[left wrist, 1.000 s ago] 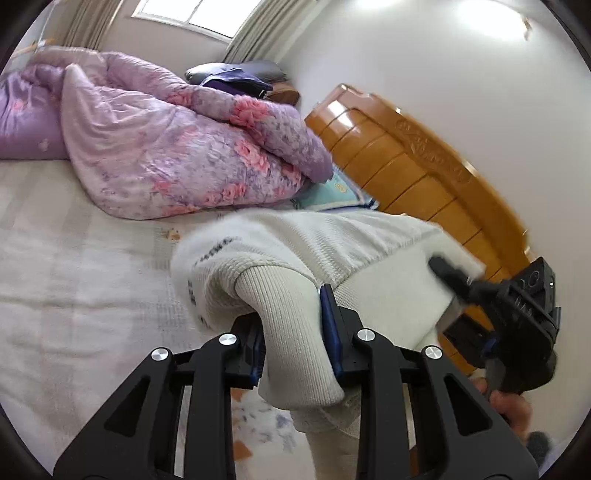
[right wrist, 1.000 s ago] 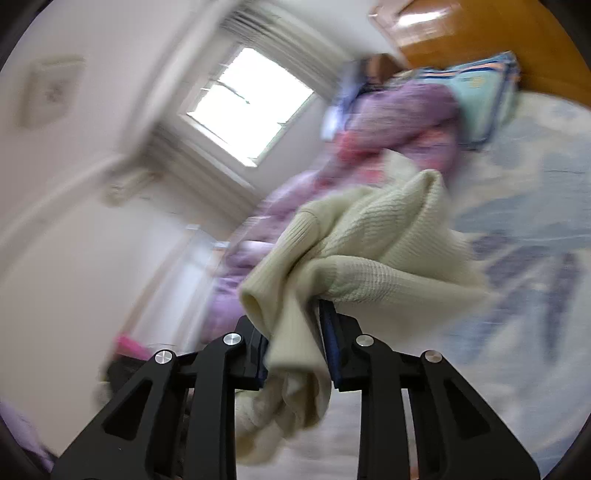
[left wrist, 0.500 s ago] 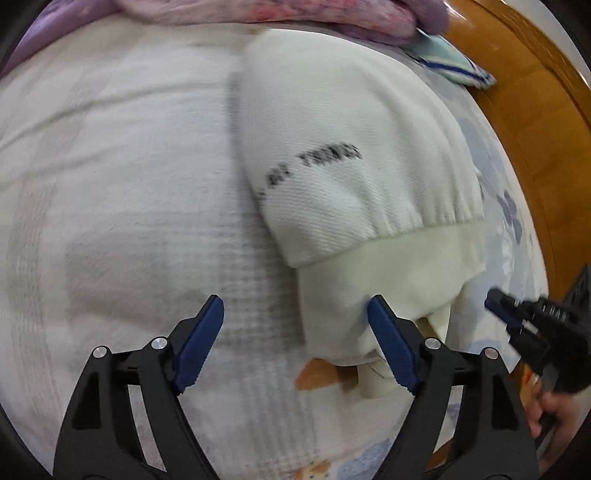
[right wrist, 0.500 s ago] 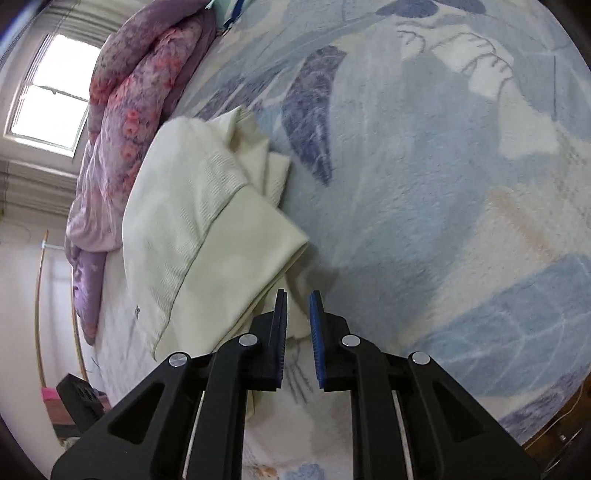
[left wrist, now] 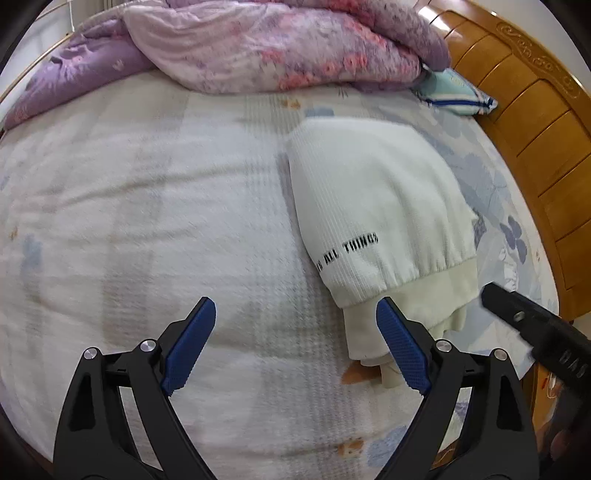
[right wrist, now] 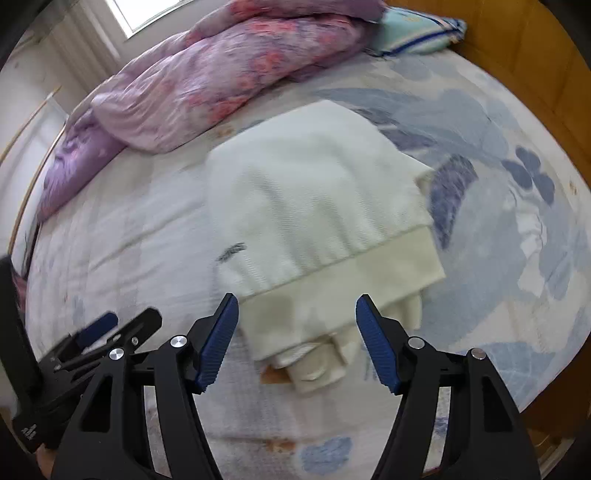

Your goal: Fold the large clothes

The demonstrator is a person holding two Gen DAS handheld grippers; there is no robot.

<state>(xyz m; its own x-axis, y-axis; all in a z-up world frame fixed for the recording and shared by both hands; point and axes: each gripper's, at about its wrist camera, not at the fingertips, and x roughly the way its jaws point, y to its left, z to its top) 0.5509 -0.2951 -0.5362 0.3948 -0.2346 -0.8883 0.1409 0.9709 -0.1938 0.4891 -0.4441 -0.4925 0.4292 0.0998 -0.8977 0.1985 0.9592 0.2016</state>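
A cream-white knit sweater lies folded on the bed, its ribbed hem toward me and black lettering near the hem. It also shows in the right wrist view. My left gripper is open and empty, hovering above the bed just left of the sweater's hem. My right gripper is open and empty, above the sweater's near hem. The right gripper's body shows in the left wrist view; the left gripper shows in the right wrist view.
The bed has a pale checked and floral blanket. A purple-pink floral quilt is heaped at the far side. A teal pillow lies by the wooden headboard on the right. A window is far off.
A second ago both grippers were shut on the sweater and held it up. They laid it on the bed, opened, let go and drew back.
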